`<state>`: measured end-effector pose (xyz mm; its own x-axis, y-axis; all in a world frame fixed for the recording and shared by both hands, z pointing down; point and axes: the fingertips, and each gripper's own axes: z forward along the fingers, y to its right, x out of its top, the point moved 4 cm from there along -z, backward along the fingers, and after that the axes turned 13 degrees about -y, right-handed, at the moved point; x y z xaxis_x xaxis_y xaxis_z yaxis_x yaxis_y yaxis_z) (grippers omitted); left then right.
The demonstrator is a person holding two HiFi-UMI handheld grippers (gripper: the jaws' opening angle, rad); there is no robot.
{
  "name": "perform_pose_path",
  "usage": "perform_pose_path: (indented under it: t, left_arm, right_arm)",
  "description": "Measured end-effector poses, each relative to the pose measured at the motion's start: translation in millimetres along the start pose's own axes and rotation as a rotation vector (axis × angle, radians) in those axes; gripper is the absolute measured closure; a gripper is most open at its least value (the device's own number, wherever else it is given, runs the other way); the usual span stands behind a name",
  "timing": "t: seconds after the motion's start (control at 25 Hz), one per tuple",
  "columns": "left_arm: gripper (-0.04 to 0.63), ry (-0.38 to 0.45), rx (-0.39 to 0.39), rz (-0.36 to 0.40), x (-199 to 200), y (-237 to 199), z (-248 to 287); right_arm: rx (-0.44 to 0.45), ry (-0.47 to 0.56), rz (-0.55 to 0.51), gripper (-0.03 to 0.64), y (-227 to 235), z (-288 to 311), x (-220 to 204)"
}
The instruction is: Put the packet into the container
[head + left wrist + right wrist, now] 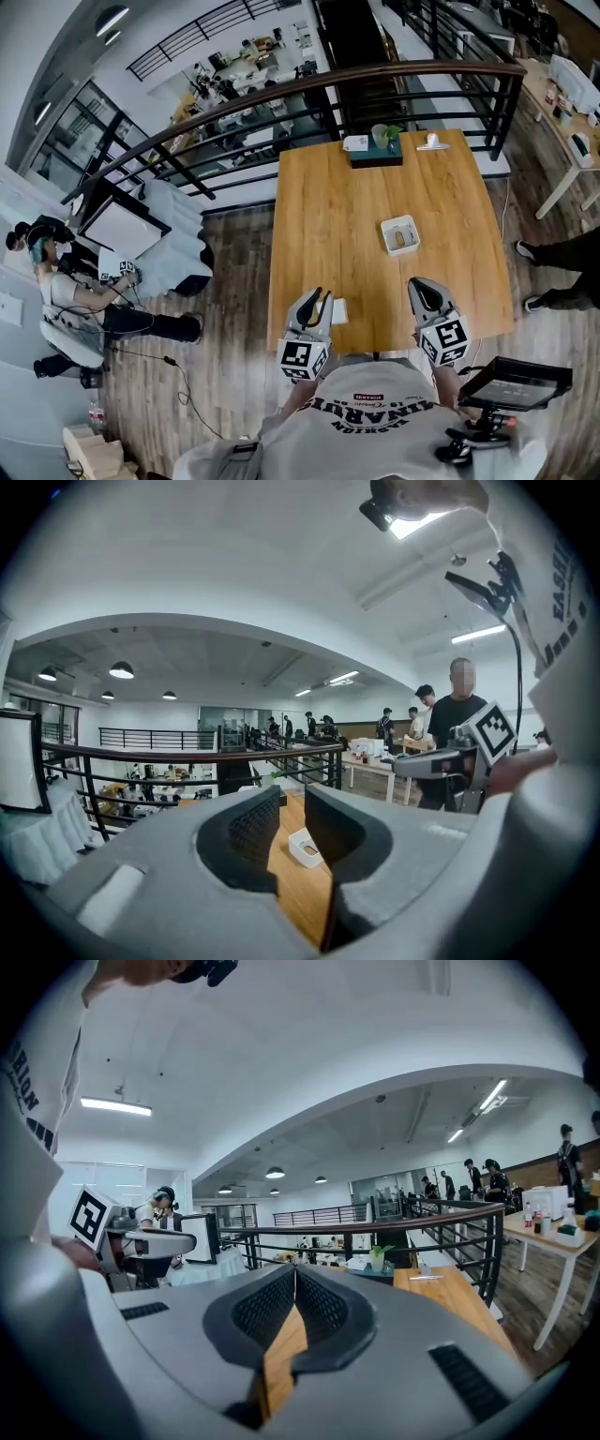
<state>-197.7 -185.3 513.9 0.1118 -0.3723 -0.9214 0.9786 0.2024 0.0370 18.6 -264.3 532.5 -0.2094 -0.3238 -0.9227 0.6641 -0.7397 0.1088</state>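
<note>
A small white container (400, 234) stands right of the middle of the wooden table (328, 216) with a brown thing lying in it; it also shows between the jaws in the left gripper view as the container (305, 847). A flat white packet (338, 311) lies at the table's near edge, just right of my left gripper (322, 296). The left gripper (292, 803) has a narrow gap between its jaws and nothing in it. My right gripper (415, 284) hovers over the near edge, in front of the container. The right gripper (295, 1274) has its tips touching, empty.
At the table's far edge stand a dark tray (376, 150) with a green cup, a white box (355, 142) and a white clip-like object (432, 142). A black railing (394, 80) runs behind the table. A person (66, 291) sits at the left; another's legs (562, 253) show at right.
</note>
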Motion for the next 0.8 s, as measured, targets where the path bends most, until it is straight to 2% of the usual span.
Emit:
perform_pose_path:
  t: [0.32, 0.64, 0.8]
  left_arm:
    - [0.403, -0.116, -0.037, 0.029, -19.7, -11.3, 9.3]
    - [0.266, -0.295, -0.122, 0.172, -65.4, -23.5, 33.5]
    - [0.186, -0.417, -0.16, 0.262, -93.9, -27.9, 53.0]
  right_arm:
    - [0.002, -0.009, 0.007, 0.607, -19.1, 2.3, 5.7]
    - [-0.017, -0.007, 0.009, 0.607, -27.7, 7.9, 5.9]
    - [-0.028, -0.011, 0.008, 0.607, -26.9, 8.3, 4.9]
